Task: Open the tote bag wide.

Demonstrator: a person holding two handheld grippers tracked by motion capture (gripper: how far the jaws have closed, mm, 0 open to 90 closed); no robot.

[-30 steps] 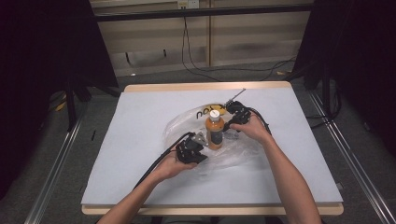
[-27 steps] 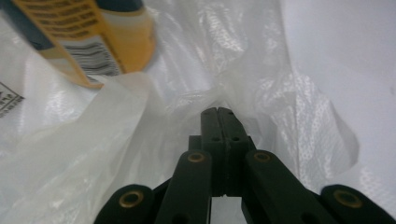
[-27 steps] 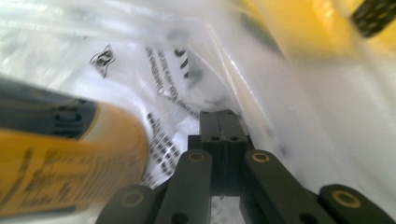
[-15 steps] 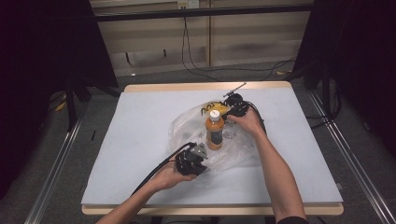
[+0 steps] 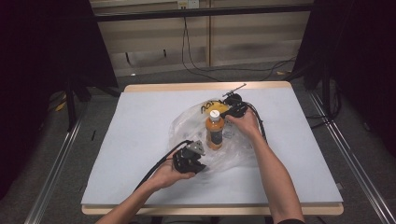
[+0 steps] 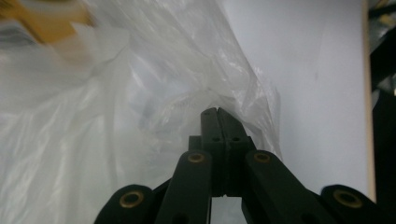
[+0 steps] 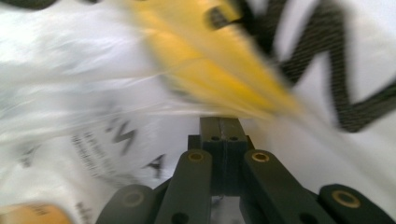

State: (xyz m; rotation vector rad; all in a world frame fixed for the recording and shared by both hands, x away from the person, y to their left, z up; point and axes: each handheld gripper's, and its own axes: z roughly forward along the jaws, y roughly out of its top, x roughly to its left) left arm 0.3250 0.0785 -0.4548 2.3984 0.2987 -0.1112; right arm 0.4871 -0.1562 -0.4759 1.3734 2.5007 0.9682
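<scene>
Orange bottle (image 5: 214, 132) stands upright on the clear plastic bag (image 5: 187, 126) near mid-table (image 5: 140, 121), between the two grippers. Left gripper (image 6: 217, 111) jaws pressed together on the bag's near edge; right gripper (image 7: 219, 120) jaws likewise clamped on the printed far edge. Risk, as judged: uneven pulling on the film could tip the bottle, or thin plastic slips free.

bottle (image 5: 215, 132) base sitting behind crinkled plastic bag (image 5: 205, 140), label too small for reading. bag print (image 7: 196, 70) blurring in right gripper view, letters running off top edge. left gripper (image 6: 217, 112) tips pressing into film, pinched fold itself hiding between closed jaws.
</scene>
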